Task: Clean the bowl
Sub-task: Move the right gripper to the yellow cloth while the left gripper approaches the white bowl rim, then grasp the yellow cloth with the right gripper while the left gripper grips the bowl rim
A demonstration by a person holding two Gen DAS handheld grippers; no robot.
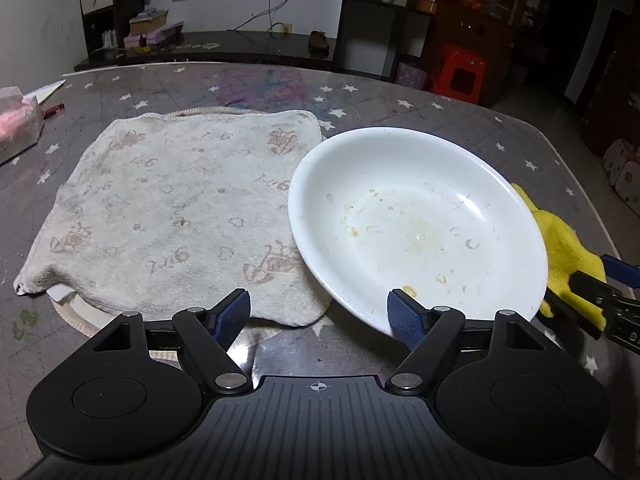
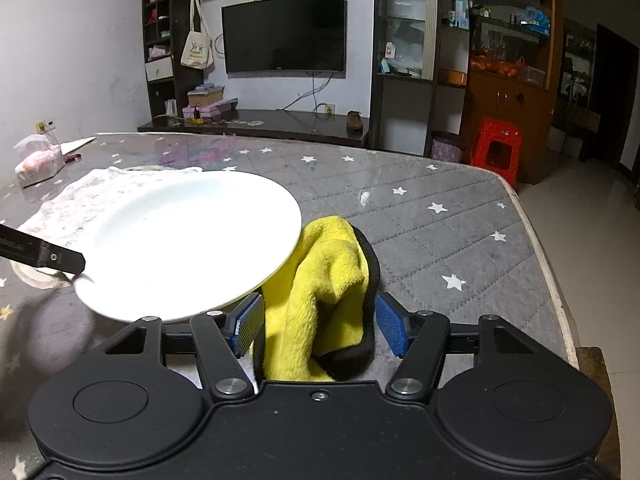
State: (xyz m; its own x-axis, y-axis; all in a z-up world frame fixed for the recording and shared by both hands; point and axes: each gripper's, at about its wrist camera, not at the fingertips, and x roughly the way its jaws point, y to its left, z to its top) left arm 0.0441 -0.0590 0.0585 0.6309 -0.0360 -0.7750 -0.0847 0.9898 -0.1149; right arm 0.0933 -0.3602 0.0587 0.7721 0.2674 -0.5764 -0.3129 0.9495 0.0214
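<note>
A: Left wrist view, item one: white bowl [image 1: 416,224], tilted, dried yellowish residue inside, over the right half of the desk [image 1: 460,120], its left rim overlapping a spread towel [image 1: 176,208].

B: Left gripper [image 1: 318,312]?

A: Released, jaws wide apart. The right finger lies at the bowl's near rim; whether it touches, I cannot tell. Nothing is pinched.

B: Risk?

A: An ungripped, tilted bowl may well slide or rock once wiping pressure arrives.

B: Right wrist view?

A: Yellow cloth [image 2: 320,292] with a black edge, between the fingers of the right gripper [image 2: 320,326]. Jaws stand apart around it; whether they actually press it, I cannot tell. The bowl [image 2: 188,240] sits to the left and ahead, its rim over the cloth's left side.

B: Risk there?

A: A loosely held cloth could drop; overexposure hides the residue, so spots might be missed.
</note>
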